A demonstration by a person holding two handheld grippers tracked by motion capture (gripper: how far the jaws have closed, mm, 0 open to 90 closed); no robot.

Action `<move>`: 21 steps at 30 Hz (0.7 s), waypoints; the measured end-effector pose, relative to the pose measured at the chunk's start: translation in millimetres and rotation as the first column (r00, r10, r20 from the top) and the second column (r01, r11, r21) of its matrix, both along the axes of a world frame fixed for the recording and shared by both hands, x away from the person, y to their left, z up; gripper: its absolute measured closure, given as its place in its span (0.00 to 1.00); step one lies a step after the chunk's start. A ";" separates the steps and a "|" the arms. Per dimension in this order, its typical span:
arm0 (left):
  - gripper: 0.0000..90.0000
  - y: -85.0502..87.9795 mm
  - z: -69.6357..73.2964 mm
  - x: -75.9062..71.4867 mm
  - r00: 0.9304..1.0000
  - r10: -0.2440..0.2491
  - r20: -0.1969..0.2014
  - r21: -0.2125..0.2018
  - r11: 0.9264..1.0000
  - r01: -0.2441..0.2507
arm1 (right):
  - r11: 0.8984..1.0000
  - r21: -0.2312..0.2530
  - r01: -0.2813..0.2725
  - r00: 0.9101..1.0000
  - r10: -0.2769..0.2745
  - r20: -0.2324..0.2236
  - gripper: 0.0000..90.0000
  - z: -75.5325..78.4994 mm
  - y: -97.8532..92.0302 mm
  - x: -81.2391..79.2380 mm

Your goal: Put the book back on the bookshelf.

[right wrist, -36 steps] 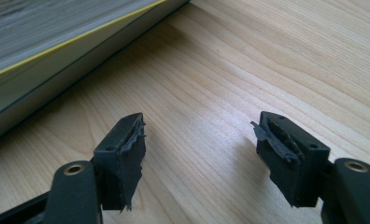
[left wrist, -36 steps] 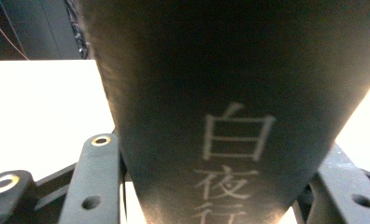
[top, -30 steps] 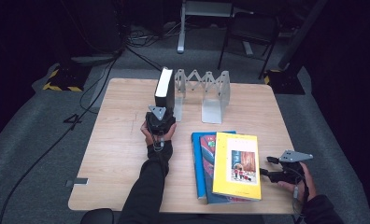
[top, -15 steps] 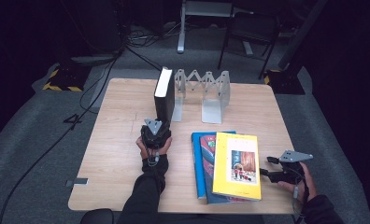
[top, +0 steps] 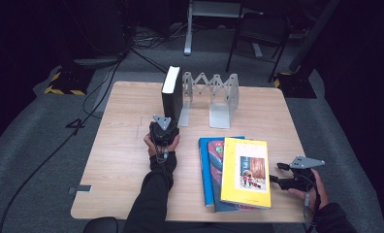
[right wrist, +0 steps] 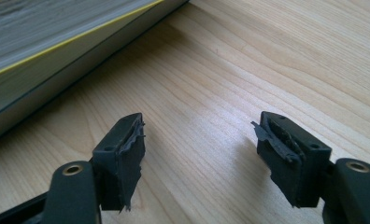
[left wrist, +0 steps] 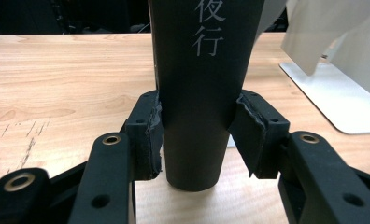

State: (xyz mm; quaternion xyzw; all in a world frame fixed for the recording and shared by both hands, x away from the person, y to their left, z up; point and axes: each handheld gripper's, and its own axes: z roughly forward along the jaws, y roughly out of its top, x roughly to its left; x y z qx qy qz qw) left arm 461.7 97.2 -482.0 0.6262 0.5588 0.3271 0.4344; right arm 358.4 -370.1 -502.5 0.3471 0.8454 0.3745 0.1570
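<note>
Between the left gripper's (left wrist: pixel 195 135) jaws stands the black book (left wrist: pixel 199 88), upright against the left end of the folding book rack (top: pixel 213 94); the jaws have just been closing and now clasp its spine. So one book is shelved, I judge, and three lie stacked in front of the rack (top: pixel 236 172). Right of that stack, the right gripper (right wrist: pixel 204 149) rests on the table (top: pixel 117 145), jaws apart and empty.

Wooden bench (top: pixel 117 145) on grey carpet (top: pixel 30 145) in a dark room; cables (top: pixel 132 43), hazard-striped base (top: pixel 64 90) and chair (top: pixel 258 34) behind.
</note>
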 end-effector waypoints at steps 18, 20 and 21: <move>0.51 5.4 11.0 -5.5 0.994 -0.097 -0.049 0.062 0.993 0.100 | 1.000 -0.003 0.002 1.000 -0.002 -0.002 0.35 0.3 -0.2 -0.2; 0.49 7.7 12.8 -11.2 0.987 -0.145 -0.072 0.074 0.986 0.150 | 1.000 -0.005 0.005 1.000 -0.005 -0.001 0.34 0.3 0.0 -0.4; 0.48 8.2 13.7 -13.8 0.982 -0.169 -0.087 0.084 0.981 0.176 | 1.000 -0.005 0.005 1.000 -0.005 -0.001 0.34 0.3 -0.1 -0.3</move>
